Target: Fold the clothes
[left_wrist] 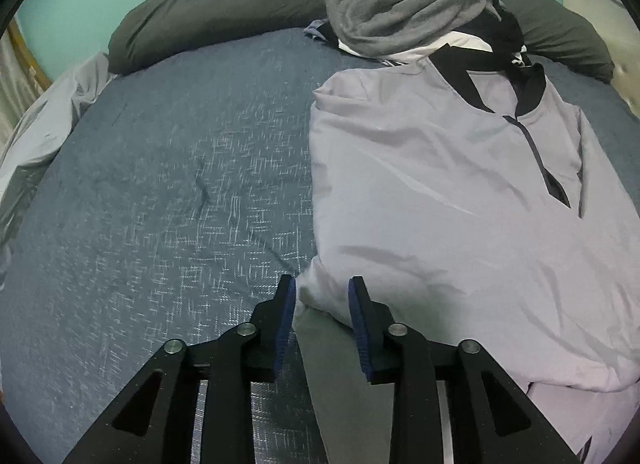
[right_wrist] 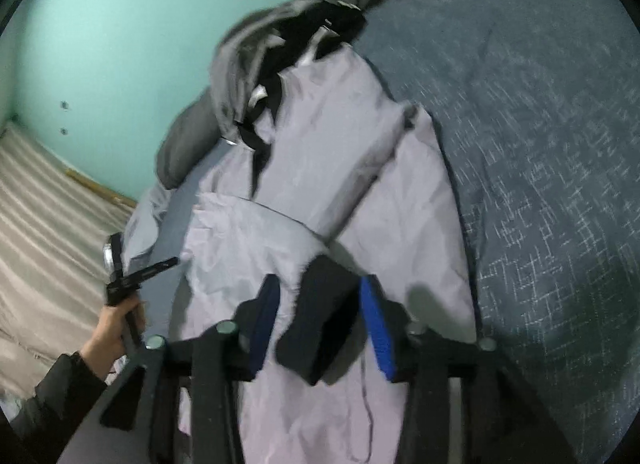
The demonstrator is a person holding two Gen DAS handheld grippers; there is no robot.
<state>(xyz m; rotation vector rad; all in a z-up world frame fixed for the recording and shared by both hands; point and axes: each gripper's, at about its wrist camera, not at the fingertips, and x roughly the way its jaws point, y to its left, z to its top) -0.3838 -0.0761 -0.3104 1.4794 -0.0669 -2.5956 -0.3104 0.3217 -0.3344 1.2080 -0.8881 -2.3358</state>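
Item: lilac shirt, pale fabric with a black collar and a dark placket, lying flat on the bed, which carries a blue-grey crosshatched cover. One side of the shirt is folded in over the body; in the right wrist view a sleeve lies diagonally across the front.

Beyond the shirt's collar: a heap of clothes topped by a grey garment, with black and white pieces beneath it. Behind the heap, a long dark bolster runs along the teal wall.

Left gripper: fingers parted, blue pads facing each other. The near corner of the shirt lies between the tips and a grey strip of fabric runs back between the fingers; the pads press on neither. The rest of the shirt spreads out ahead of this gripper, toward the heap.

Right gripper: fingers parted over the shirt's lower part. A black cuff stands loosely between the pads, with a visible gap on each side, so nothing is clamped. This view is motion-blurred.

Also in the right wrist view: a hand in a dark sleeve, beside the shirt's edge, holding the other gripper's handle.
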